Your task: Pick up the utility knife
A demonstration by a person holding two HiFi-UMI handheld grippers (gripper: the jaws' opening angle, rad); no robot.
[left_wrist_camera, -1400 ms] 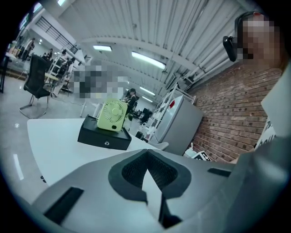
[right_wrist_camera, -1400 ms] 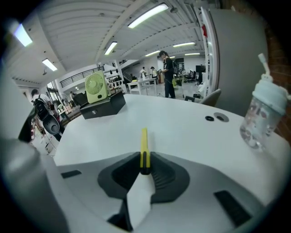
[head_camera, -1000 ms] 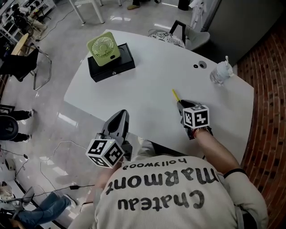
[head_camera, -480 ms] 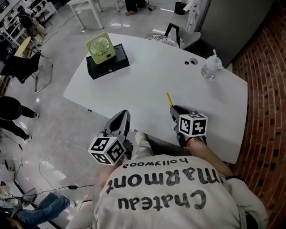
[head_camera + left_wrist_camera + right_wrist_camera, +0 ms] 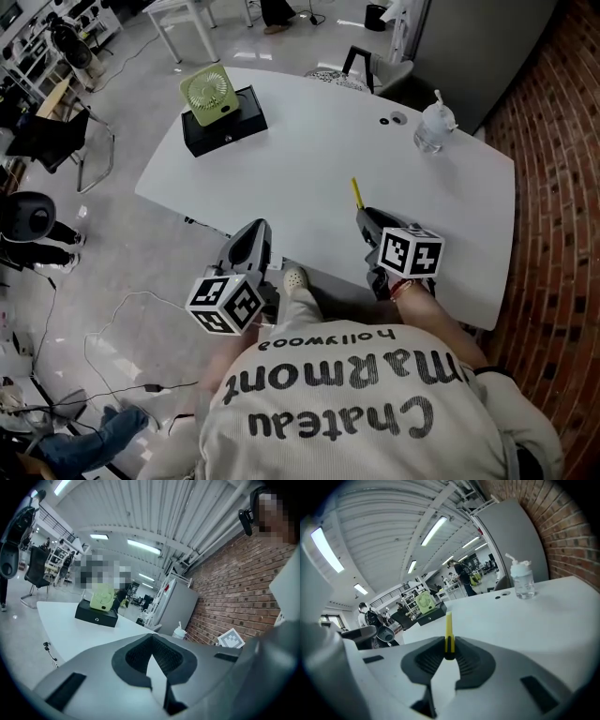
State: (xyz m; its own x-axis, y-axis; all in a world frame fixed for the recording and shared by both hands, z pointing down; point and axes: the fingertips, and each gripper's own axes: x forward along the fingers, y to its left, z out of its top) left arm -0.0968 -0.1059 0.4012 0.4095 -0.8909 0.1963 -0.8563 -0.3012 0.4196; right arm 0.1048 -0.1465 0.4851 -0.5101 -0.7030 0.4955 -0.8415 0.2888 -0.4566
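Right now the right tongs (image 5: 368, 218) are clamped on the utility knife (image 5: 356, 193). In the right gripper view the two dark pads squeeze the black end of the knife from both sides. The thin yellow part sticks straight out in front of them. In the head view the knife shows just below the middle of the frame, a little to the right, and it points up toward the top. It sits over the near part of the white surface (image 5: 309, 141). These tongs tip down a bit at the front. Their marker cube (image 5: 411, 252) is at the back, close to the person's chest. The hand that holds them is tucked in under the cube, with the arm bent close to the body. The left tongs (image 5: 254, 232) are at the lower left of the middle, out past the near edge of the surface and over the floor (image 5: 122, 272). They point up the frame too and are nearly level. In the left gripper view their pads meet at the tips, with nothing between them. Far away, at the upper left of the surface, a green fan (image 5: 207, 94) stands on a black box (image 5: 234, 127). A clear bottle (image 5: 430, 128) stands at the upper right, near the brick wall (image 5: 553, 187).
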